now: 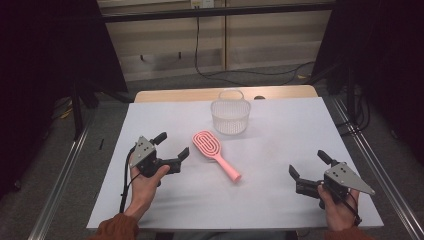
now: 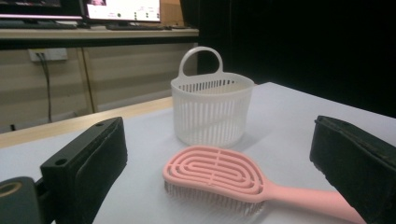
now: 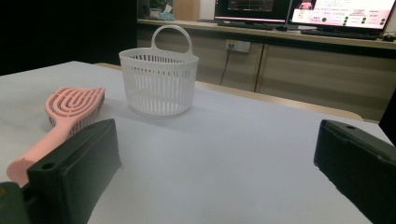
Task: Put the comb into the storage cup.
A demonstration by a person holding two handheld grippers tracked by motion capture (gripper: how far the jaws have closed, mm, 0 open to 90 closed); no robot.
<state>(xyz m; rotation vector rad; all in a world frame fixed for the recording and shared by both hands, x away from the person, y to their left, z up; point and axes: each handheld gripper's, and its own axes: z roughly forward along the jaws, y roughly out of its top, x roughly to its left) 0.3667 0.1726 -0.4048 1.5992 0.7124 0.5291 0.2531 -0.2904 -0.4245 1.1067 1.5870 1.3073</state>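
Note:
A pink hairbrush [image 1: 215, 153] lies flat near the middle of the white table, head toward the far side, handle pointing to the near right. Behind it stands a white slotted basket [image 1: 230, 114] with a loop handle. My left gripper [image 1: 172, 145] rests open at the brush's left, jaws wide with nothing between them; its own view has the hairbrush [image 2: 224, 179] close ahead and the basket [image 2: 211, 109] beyond. At the near right my right gripper [image 1: 308, 164] is open too and holds nothing. From there the hairbrush [image 3: 65, 116] lies to the left, the basket [image 3: 159, 79] farther off.
The white table sheet [image 1: 280, 135] covers a wooden top whose far edge [image 1: 175, 95] shows behind the basket. Metal frame rails [image 1: 370, 160] run along both sides. Cables lie on the floor beyond. Monitors [image 3: 336, 11] sit on a bench in the background.

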